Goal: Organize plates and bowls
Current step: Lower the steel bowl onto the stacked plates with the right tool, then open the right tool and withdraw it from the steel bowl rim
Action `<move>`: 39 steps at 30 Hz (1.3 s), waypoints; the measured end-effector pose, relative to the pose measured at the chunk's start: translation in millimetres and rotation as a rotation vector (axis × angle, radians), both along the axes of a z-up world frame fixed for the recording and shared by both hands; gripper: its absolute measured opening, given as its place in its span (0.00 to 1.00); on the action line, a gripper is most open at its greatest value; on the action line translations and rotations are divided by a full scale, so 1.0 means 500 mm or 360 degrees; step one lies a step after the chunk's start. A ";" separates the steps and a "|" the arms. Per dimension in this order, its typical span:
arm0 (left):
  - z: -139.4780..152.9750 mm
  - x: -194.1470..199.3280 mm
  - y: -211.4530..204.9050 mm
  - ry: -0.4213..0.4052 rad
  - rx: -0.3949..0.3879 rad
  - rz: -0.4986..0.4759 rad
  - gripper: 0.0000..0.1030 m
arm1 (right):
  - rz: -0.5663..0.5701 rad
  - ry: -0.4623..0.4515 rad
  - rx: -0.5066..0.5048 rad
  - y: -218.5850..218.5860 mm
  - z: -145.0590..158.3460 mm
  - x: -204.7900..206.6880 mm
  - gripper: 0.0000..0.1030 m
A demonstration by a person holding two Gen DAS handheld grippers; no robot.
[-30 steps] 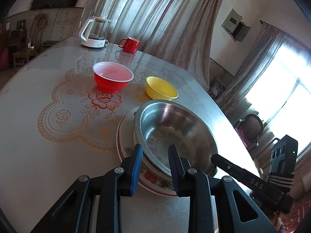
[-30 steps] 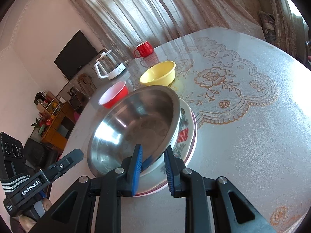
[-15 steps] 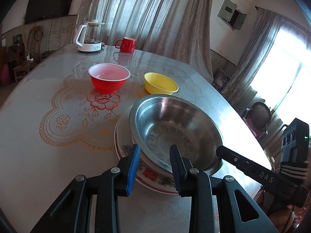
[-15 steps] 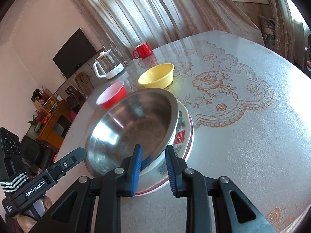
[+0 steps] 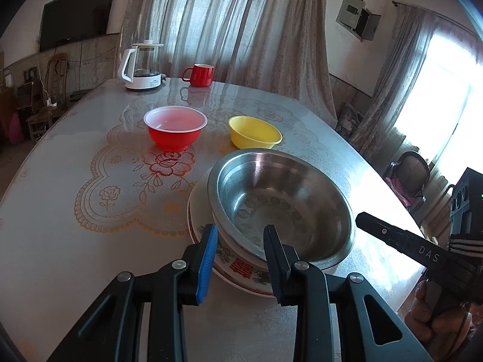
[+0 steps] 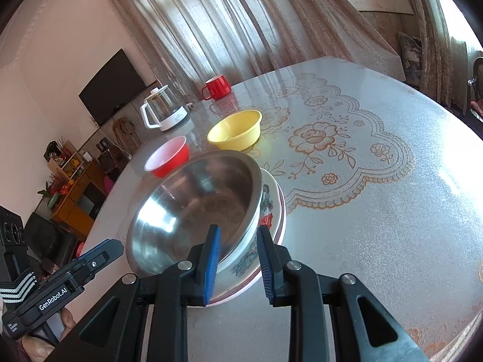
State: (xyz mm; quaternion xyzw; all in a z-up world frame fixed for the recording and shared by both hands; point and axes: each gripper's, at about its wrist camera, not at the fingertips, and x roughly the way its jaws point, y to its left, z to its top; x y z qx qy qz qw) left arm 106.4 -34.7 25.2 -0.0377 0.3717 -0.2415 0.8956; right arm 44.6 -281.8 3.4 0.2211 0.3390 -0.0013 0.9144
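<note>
A steel bowl point(image 5: 280, 199) point(image 6: 193, 211) sits nested in a white patterned bowl point(image 5: 241, 267) point(image 6: 265, 208), which rests on a white plate point(image 5: 194, 208) point(image 6: 283, 211). My left gripper point(image 5: 240, 232) straddles the near rim of the two bowls, one finger inside the steel bowl and one outside the patterned wall, pads closed on them. From the opposite side my right gripper point(image 6: 238, 232) clasps the same pair of rims in the same way. Farther back stand a red bowl point(image 5: 175, 129) point(image 6: 167, 157) and a yellow bowl point(image 5: 255, 132) point(image 6: 235, 131), both untouched.
At the far end of the table are a glass kettle point(image 5: 142, 66) point(image 6: 164, 111) and a red mug point(image 5: 199, 75) point(image 6: 217, 87). The table edge point(image 5: 392, 199) runs close behind the stack, with a chair point(image 5: 413, 172) beyond. Lace-patterned tabletop point(image 6: 362, 211) spreads to the right.
The left wrist view has rolled towards level. The right jaws stand slightly wider than a second ago. The stacked bowls and both hands have stayed in place.
</note>
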 end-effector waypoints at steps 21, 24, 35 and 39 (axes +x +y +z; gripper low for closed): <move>-0.001 0.038 0.051 -0.0027 0.0080 0.0149 0.33 | 0.0008 -0.0035 -0.0271 0.004 0.047 0.039 0.29; 0.002 0.047 0.056 -0.0043 0.0099 0.0162 0.33 | -0.0005 -0.0010 -0.0316 0.003 0.045 0.051 0.29; 0.015 0.073 0.046 -0.0066 0.0146 0.0133 0.33 | 0.0032 -0.0052 -0.0497 0.025 0.063 0.079 0.29; 0.024 0.091 0.038 -0.0057 0.0157 0.0102 0.33 | 0.0046 -0.0059 -0.0534 0.021 0.068 0.092 0.29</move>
